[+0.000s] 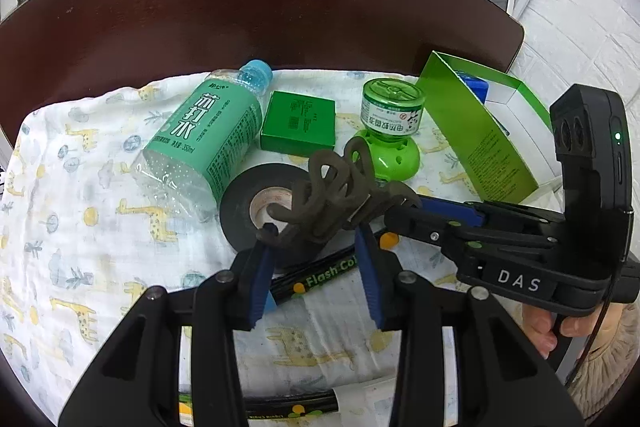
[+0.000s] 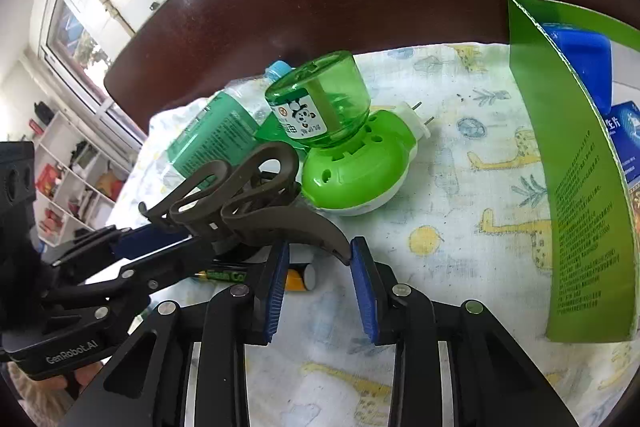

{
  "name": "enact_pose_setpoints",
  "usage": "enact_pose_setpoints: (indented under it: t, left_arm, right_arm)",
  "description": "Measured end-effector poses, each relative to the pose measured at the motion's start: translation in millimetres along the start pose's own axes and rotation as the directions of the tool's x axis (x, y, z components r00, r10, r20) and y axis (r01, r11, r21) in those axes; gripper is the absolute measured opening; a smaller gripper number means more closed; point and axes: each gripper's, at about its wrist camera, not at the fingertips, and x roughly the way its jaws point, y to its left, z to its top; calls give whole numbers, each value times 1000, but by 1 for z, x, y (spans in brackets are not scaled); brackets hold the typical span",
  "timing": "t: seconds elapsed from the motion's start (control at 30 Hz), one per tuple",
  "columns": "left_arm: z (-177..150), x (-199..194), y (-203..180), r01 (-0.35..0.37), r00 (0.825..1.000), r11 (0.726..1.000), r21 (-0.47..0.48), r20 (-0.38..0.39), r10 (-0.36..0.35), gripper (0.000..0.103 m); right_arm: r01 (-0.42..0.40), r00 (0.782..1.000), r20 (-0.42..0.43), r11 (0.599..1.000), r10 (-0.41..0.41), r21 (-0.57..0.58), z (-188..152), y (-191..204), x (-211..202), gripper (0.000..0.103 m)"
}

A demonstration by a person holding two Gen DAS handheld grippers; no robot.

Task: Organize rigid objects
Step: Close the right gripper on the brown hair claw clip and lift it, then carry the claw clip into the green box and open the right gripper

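A dark brown hair claw clip (image 1: 324, 187) hangs just above the giraffe-print cloth (image 1: 80, 187), held from both sides. My left gripper (image 1: 314, 239) is shut on the clip's lower ends, blue pads (image 1: 262, 267) touching it. The right gripper (image 1: 384, 203) reaches in from the right and pinches the clip's other side. In the right wrist view the clip (image 2: 240, 195) spans the right gripper (image 2: 318, 255), its curved handle pressed between the pads, while the left gripper (image 2: 188, 231) clamps it from the left.
On the cloth lie a green soda-water bottle (image 1: 200, 131), a small green box (image 1: 298, 123), a green mosquito-repellent plug-in (image 1: 392, 131), a black tape roll (image 1: 248, 211) and two black markers (image 1: 320, 277). An open green carton (image 1: 480, 131) stands at the right. Dark table (image 1: 280, 7) behind.
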Motion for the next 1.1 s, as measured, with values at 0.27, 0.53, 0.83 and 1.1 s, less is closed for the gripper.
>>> enact_pose_setpoints:
  t: [0.27, 0.53, 0.83, 1.1]
  left_arm:
    - [6, -20, -17, -4, 999, 999, 40, 45, 2, 37]
    - [7, -31, -33, 1, 999, 998, 65, 52, -4, 37]
    - [7, -40, -56, -4, 998, 995, 100, 68, -3, 37]
    - [33, -51, -96, -2, 993, 986, 167, 115, -17, 37]
  right_arm:
    - [1, 998, 57, 1000, 1, -24, 4, 8, -30, 34]
    - [-9, 996, 90, 1000, 11, -19, 0, 4, -56, 34]
    - [-7, 992, 127, 1000, 7, -6, -12, -2, -80, 34]
    - [24, 976, 217, 1000, -26, 12, -7, -15, -120, 34]
